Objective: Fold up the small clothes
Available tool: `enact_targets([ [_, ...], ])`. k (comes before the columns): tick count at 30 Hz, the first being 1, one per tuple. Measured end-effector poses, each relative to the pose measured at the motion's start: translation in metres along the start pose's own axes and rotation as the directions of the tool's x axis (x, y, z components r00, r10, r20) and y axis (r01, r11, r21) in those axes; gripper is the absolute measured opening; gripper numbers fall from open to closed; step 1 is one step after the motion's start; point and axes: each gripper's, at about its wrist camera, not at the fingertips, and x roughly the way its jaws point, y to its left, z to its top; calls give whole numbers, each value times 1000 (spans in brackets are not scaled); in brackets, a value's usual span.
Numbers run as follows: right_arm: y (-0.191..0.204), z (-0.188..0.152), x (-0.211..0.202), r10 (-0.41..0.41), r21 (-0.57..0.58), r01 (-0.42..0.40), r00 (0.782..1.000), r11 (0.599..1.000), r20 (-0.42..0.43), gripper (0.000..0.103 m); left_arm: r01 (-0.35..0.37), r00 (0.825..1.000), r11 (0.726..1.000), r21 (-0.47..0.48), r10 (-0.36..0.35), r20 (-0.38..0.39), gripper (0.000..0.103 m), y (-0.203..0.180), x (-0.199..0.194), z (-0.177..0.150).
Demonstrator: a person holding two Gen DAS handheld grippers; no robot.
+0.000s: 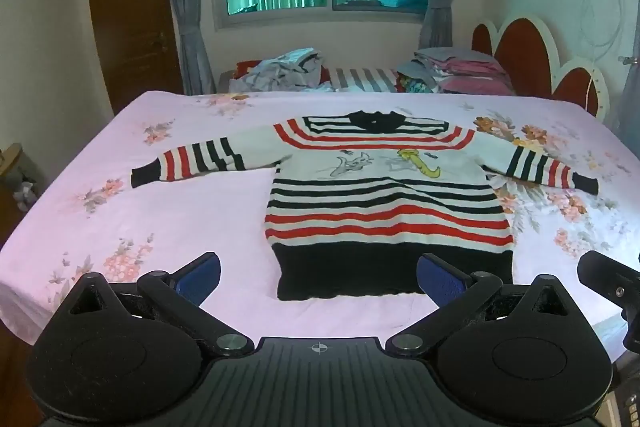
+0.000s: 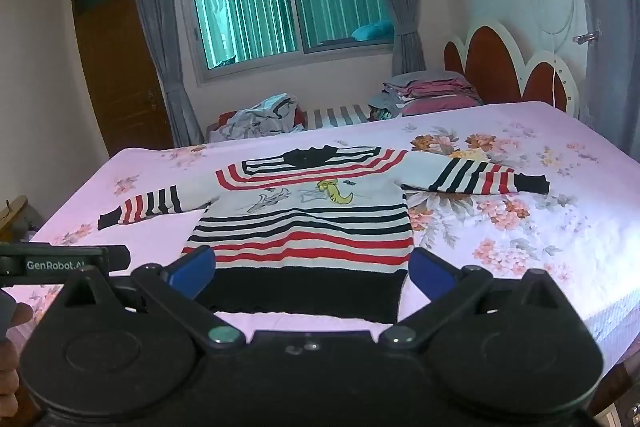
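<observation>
Sweater (image 1: 384, 203) lay flat on the bed (image 1: 132, 227), face up, both sleeves spread out to the sides, dark hem nearest you. Nothing folded yet, so step in hand looked like the first fold.

Left claw (image 1: 318, 277) was wide apart, nothing in it, hanging above the near edge by the hem. Right claw (image 2: 312, 273) same: wide apart, empty, over the hem and angled down. Neither touched the fabric afaict.

To do it well, imo: you needed one claw per sleeve cuff, pinch at the dark cuff, bring each sleeve across the chest w/o dragging the body. Knit looked thick and floppy; a shallow pinch would prob slip, a deep one could grab the sheet too.

Around: loose clothes pile (image 1: 286, 71) and folded stack (image 1: 460, 69) sat at the far side, well apart from the sweater. Headboard (image 1: 532, 59) off to the right. Nothing blocked the sleeves. Only risk I saw: the claws sat close together, could bump when crossing.
</observation>
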Motion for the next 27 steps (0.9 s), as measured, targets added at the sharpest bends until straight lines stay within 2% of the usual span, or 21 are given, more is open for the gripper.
enact_targets([
  [27, -12, -1, 11, -19, 15, 19, 1000, 1000, -16, 103, -4, 1000, 1000, -2, 4, -12, 103, -3, 5, -3],
])
